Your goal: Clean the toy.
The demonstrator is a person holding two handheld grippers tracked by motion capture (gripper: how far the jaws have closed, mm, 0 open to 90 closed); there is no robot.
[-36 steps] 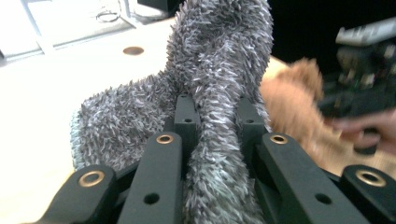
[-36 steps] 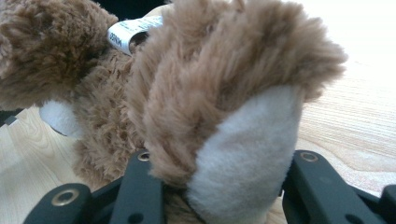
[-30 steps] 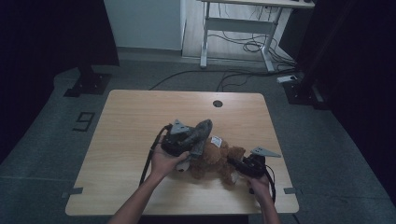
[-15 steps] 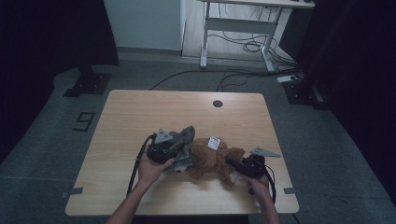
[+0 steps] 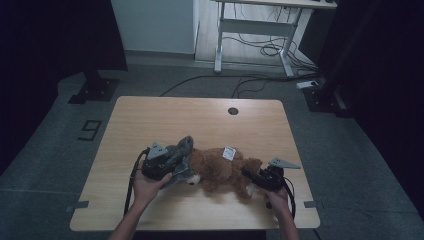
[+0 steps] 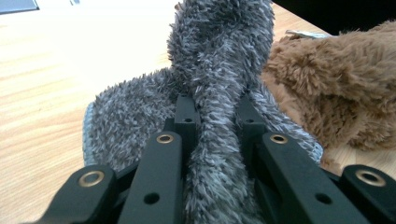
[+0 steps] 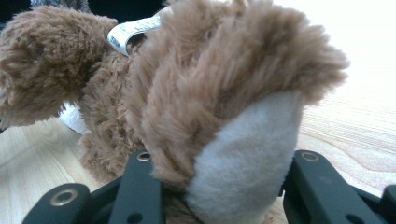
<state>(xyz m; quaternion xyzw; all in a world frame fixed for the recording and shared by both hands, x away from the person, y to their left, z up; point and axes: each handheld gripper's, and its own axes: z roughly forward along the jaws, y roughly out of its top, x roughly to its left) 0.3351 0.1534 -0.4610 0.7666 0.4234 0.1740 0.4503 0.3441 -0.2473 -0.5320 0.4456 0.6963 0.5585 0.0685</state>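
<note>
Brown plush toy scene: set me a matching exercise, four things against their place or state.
Things:
1. grey fuzzy cloth
2. brown plush toy
3. white tag
4. round hole

Places or states:
A. in the table top near its far edge
B. on the toy's upper side
C. pinched in the left gripper
D. foot between the jaws of the right gripper

Pairs: 1-C, 2-D, 3-B, 4-A

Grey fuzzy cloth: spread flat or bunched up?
Bunched. The left gripper pinches a raised fold of the grey fuzzy cloth, which stands up beside the brown plush toy.
</note>
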